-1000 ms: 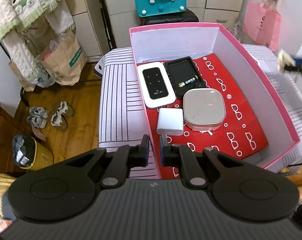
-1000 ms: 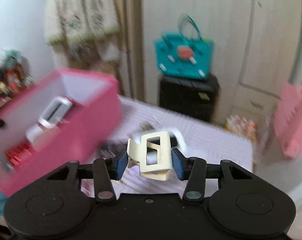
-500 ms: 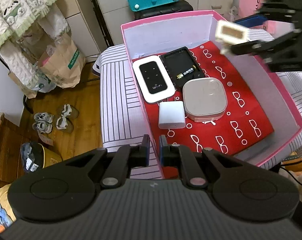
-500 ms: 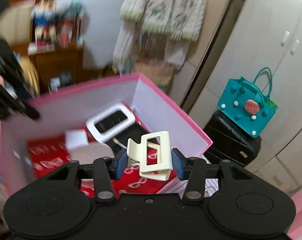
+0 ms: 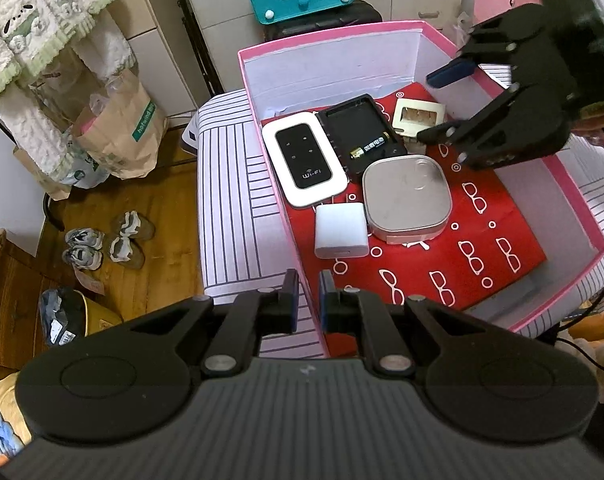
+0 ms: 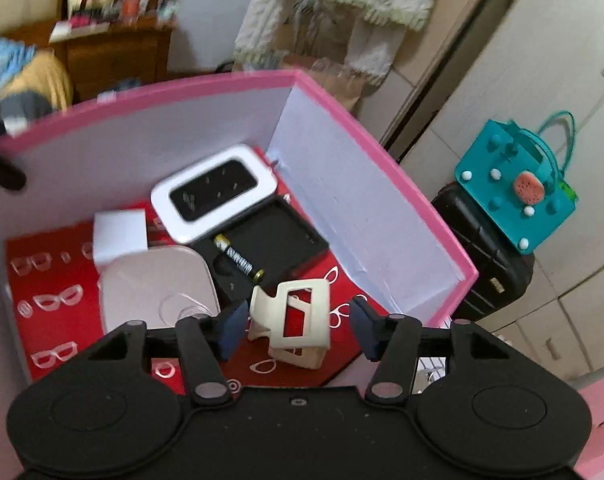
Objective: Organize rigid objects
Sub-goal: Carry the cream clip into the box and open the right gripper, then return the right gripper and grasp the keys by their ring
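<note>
The striped surface — pale, with dark lines — carries a pink box that sits directly on it. Bare stripes show to the box's left and again past its right wall in the left wrist view; the surface's left edge drops to a wooden floor.

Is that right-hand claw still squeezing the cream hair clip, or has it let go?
Apart. In the right wrist view the right gripper has just been opening; red lining shows between each pad and the hair clip.
</note>
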{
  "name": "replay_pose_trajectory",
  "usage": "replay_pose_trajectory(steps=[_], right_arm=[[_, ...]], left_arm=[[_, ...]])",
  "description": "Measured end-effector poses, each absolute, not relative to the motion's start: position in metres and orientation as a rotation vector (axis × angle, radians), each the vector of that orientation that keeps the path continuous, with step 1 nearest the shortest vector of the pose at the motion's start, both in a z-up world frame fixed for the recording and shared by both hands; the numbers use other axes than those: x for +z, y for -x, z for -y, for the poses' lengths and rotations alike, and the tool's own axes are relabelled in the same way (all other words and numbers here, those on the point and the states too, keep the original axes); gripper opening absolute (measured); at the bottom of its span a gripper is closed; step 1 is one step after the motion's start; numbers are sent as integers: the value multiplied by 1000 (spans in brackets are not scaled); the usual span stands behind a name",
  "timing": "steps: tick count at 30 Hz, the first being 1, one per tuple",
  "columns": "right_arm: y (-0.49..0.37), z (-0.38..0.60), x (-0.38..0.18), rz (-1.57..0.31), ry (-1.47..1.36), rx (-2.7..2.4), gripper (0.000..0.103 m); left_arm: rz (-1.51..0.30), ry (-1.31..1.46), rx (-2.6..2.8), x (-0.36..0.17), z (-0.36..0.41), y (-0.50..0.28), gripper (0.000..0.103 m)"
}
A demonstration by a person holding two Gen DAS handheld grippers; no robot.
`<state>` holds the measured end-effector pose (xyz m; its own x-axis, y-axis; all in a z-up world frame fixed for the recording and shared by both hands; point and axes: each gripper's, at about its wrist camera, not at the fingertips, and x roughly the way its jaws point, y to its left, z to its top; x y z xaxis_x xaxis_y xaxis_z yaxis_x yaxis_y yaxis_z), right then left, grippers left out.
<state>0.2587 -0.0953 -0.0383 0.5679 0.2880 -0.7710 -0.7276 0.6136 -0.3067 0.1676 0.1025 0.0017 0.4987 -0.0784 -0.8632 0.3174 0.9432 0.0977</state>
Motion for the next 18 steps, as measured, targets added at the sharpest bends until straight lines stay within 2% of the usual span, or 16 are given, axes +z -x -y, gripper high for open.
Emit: replay_pose_trajectory(steps=[3, 5, 6, 11, 18], right_arm=[[-250, 119, -17, -687, 525, 677, 66], [-241, 141, -4, -653, 404, 681, 75], [-236, 152, 0, -641, 343, 677, 75], [-206, 204, 8, -570, 175, 607, 75], [-191, 253, -21, -555, 79, 508, 72]], left_arm=[[-1024, -255, -249, 2, -103, -168, 10], [-1024, -249, -251, 1, -104, -169, 11], [-1026, -242, -251, 0, -105, -169, 11], [-1032, -219, -245, 0, -106, -170, 11], [-1032, -181, -227, 0, -107, -170, 11]])
